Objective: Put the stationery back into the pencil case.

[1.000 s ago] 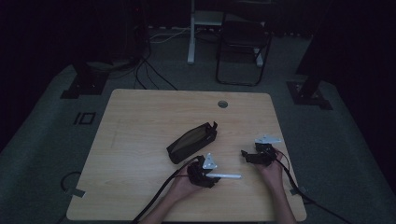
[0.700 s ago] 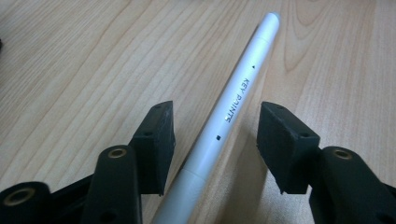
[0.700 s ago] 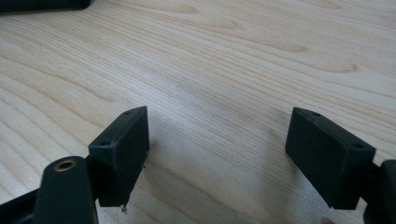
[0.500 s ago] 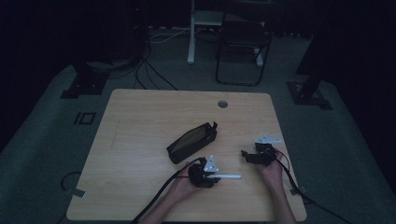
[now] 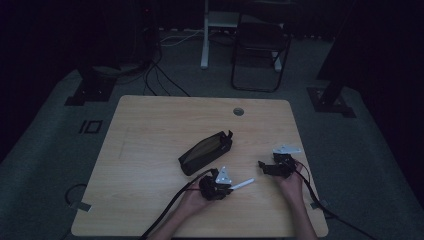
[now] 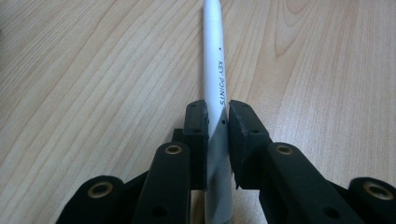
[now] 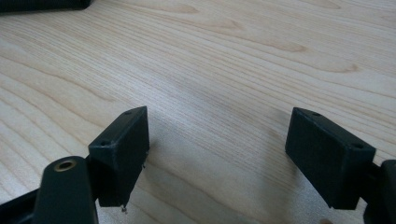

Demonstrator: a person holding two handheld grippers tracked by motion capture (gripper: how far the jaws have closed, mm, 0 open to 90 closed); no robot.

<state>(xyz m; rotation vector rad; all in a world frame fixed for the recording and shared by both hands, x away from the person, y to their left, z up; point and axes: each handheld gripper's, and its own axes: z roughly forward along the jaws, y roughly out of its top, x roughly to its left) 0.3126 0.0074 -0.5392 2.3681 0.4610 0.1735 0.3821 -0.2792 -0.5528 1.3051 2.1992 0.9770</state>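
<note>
The wooden table (image 5: 150, 150) carries a dark pencil case (image 5: 205, 152) lying slantwise near its middle. Nearer the person than the case, the left tool (image 6: 215, 126) has just been closing and now clamps a white pen (image 6: 214, 56) lying on the table. To the right of the case, the right tool (image 7: 217, 154) rests with jaws wide apart, nothing between them.

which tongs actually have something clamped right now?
The left tongs: both pads press on the white pen marked KEY POINTS, which lies along the table. The right tongs stand wide apart over bare wood, nothing between them.
</note>
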